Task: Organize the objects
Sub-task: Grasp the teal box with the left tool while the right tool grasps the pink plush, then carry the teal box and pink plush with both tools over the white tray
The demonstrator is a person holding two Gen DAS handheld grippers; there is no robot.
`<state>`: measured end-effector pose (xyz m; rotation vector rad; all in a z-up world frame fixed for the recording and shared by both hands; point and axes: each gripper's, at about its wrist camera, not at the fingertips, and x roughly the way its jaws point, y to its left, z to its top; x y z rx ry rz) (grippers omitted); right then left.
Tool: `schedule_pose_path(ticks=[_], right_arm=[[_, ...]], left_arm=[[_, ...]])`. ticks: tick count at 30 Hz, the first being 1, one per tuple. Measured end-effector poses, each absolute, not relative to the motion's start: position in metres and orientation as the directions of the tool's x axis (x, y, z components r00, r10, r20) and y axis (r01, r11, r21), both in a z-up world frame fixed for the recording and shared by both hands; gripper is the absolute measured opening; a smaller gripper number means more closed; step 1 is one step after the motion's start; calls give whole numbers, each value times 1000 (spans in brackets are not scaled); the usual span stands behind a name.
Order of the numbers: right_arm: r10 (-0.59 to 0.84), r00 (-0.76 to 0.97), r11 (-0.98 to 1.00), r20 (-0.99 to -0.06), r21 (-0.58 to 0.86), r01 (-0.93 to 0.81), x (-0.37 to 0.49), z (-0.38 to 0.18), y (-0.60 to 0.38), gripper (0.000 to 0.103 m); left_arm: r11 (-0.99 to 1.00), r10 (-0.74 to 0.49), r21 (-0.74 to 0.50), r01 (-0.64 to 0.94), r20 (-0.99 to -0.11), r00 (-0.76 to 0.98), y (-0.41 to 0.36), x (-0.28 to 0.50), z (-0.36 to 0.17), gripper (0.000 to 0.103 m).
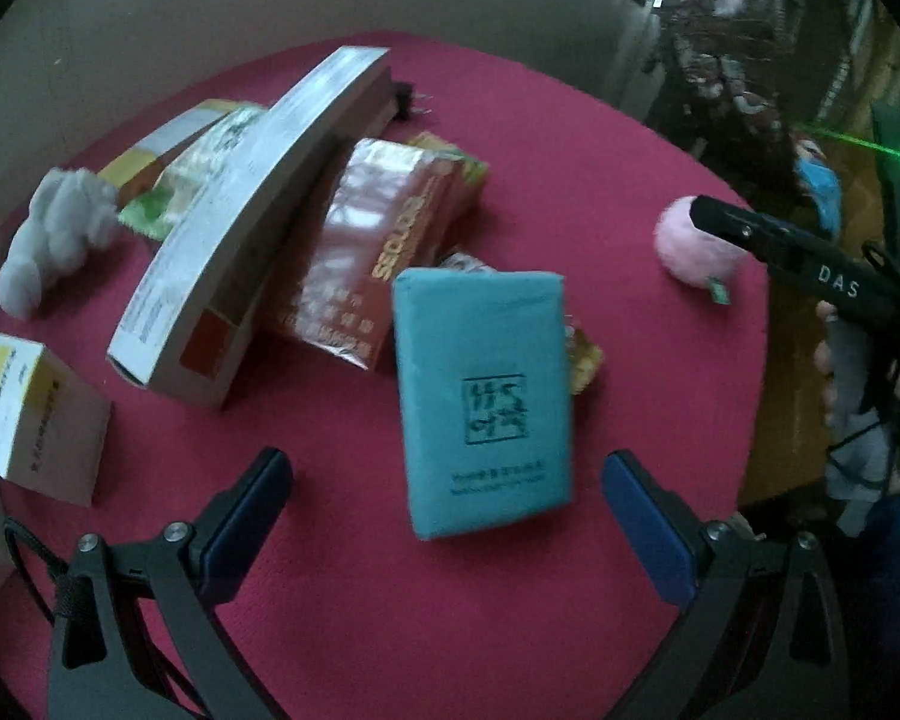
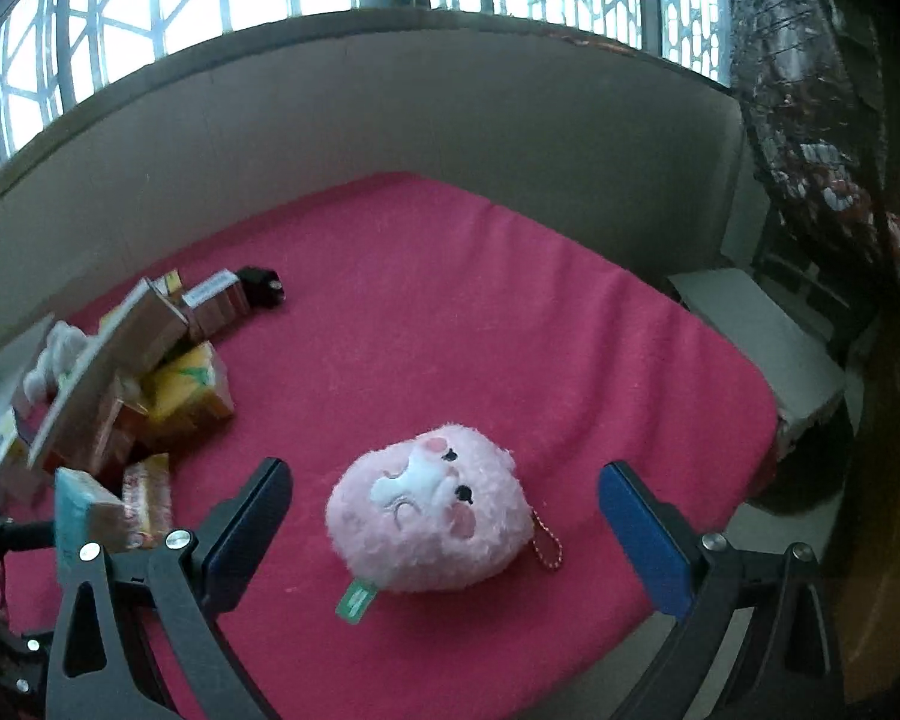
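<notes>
While the left gripper [image 1: 444, 516] is hovering above the red cloth [image 1: 570, 192] with its jaws spread wide and nothing between them, a teal packet [image 1: 483, 402] is lying flat just ahead of the fingers, touching neither pad. Behind the packet a pile of boxes is leaning together: a long grey box [image 1: 258, 204] is resting tilted across a shiny red box [image 1: 378, 252], and a green and yellow box [image 1: 456, 165] is showing behind them. A small white and yellow box [image 1: 36, 414] is standing apart at the left, and a white plush toy [image 1: 54, 234] is lying beside the pile at the far left.

The right gripper [image 2: 444, 522] is also standing wide open, holding nothing. A pink plush toy [image 2: 429, 519] is lying on the cloth between its two fingers, face up, not touching either pad, with a green tag [image 2: 357, 599] sticking out below it and a small bead chain [image 2: 547, 546] hanging at its right side. In the left wrist view the same pink toy is sitting near the right edge of the cloth, well apart from the boxes, with the right gripper's black finger just beside it.
</notes>
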<state>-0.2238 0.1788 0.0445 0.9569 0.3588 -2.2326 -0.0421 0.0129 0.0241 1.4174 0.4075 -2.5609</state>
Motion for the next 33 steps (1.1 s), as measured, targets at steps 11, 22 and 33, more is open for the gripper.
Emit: schedule_pose_path(ticks=[11, 22, 33], right_arm=[[-440, -502, -781, -744, 42, 623, -239, 29, 177, 103], [-433, -539, -770, -723, -15, 638, -233, 41, 175, 72], [-477, -548, -785, -687, 52, 618, -228, 72, 181, 68]], left_arm=[[-923, -135, -84, 376, -844, -519, 12, -49, 22, 87], [-910, -170, -82, 407, -821, -545, 3, -43, 25, 49], [-923, -180, -78, 377, -778, -602, 1, -28, 39, 49]])
